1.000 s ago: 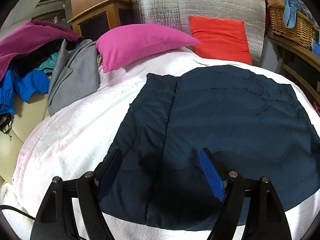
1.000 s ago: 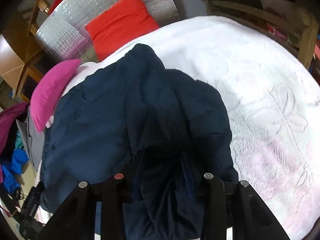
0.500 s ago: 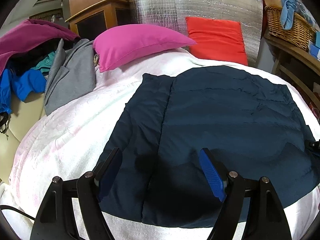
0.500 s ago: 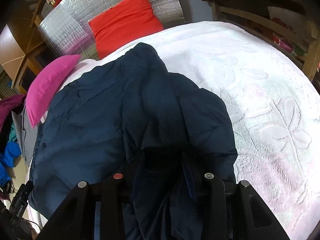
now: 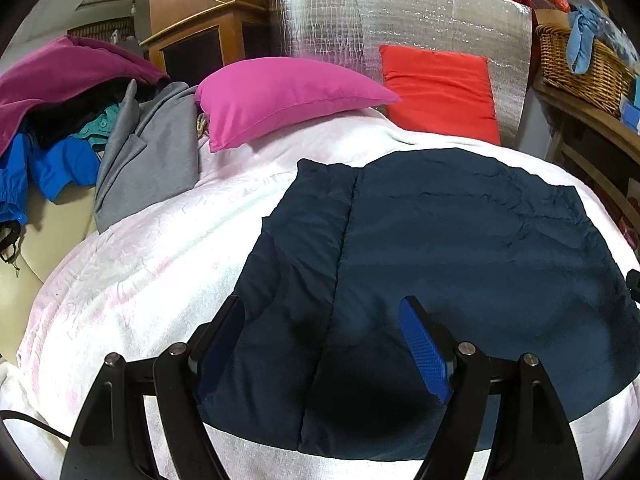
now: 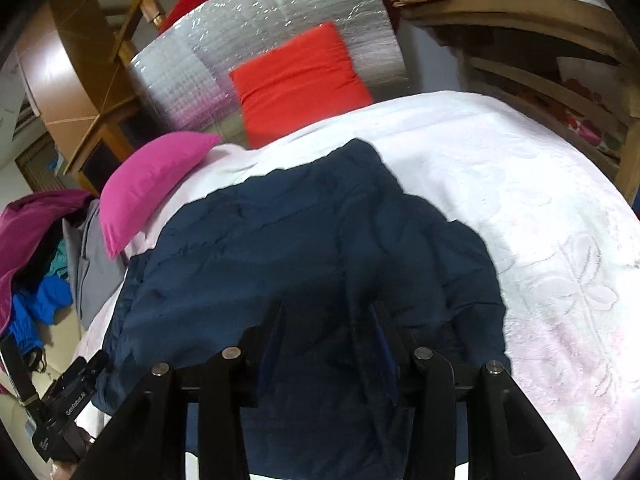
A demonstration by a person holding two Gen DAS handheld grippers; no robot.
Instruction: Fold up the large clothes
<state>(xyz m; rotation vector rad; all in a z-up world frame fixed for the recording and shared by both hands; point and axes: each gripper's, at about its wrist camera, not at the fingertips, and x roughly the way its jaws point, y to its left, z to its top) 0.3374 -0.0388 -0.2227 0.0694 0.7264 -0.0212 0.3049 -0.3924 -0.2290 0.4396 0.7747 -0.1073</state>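
Note:
A dark navy quilted jacket (image 5: pixel 440 248) lies spread on a white bedspread (image 5: pixel 152 256). My left gripper (image 5: pixel 320 344) is open and empty, hovering just above the jacket's near edge. In the right wrist view the same jacket (image 6: pixel 280 248) has its right part lifted and bunched. My right gripper (image 6: pixel 328 340) is shut on that bunched navy fabric, which hides the fingertips.
A pink pillow (image 5: pixel 288 96) and a red pillow (image 5: pixel 440 88) lie at the head of the bed before a silver foil panel (image 5: pixel 400 20). A pile of grey, blue and maroon clothes (image 5: pixel 100 128) sits at left. A wicker basket (image 5: pixel 580 64) stands on a wooden shelf at right.
My right gripper, still shut on the jacket, has pulled back and tilted up, so more of the bed and headboard shows. My left gripper has drifted slightly and stays open.

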